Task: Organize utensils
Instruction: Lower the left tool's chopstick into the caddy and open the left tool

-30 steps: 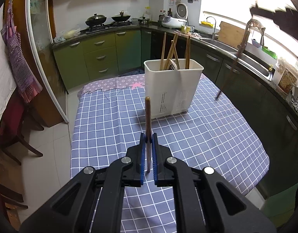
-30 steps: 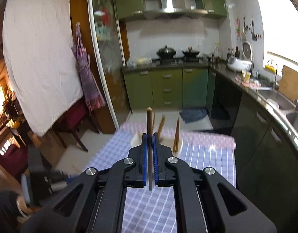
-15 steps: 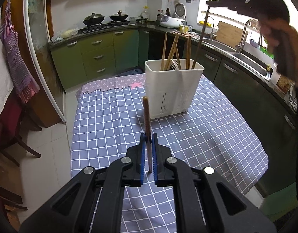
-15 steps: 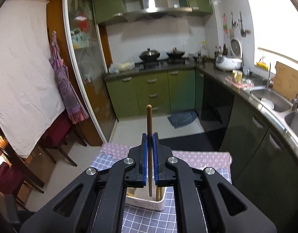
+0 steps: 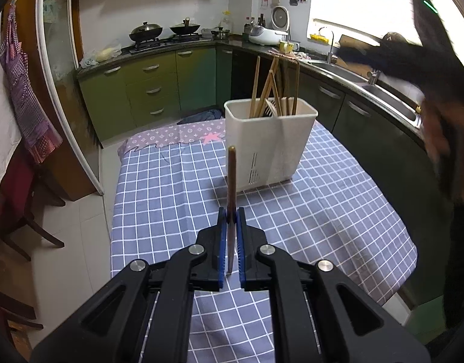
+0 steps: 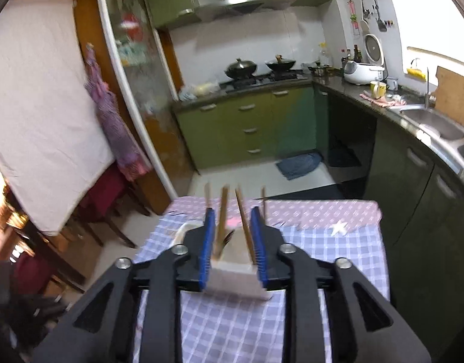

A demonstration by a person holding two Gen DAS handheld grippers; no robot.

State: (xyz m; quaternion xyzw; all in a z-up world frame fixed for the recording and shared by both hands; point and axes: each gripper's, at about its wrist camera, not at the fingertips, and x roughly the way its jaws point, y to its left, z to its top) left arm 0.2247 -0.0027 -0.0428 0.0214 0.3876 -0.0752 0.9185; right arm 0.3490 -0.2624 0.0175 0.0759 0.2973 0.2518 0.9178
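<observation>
A white plastic utensil holder (image 5: 271, 142) stands on the checked tablecloth (image 5: 171, 187) with several wooden chopsticks (image 5: 272, 87) upright in it. My left gripper (image 5: 231, 214) is shut on a dark brown chopstick (image 5: 231, 181), held upright in front of the holder. My right gripper (image 6: 233, 214) is open and empty, raised above the holder (image 6: 232, 260), whose chopsticks (image 6: 222, 211) show between its fingers. In the left wrist view the right gripper (image 5: 392, 57) is a dark blur at the upper right.
Green kitchen cabinets (image 5: 150, 90) and a hob with woks (image 5: 165, 30) line the back. A counter with a sink (image 5: 383, 90) runs along the right. A glass sliding door (image 5: 56, 75) and chairs (image 5: 17, 211) stand to the left of the table.
My right gripper has opened and let its chopstick go into the holder, then drawn back to the right and up. My left gripper still holds its chopstick in about the same place.
</observation>
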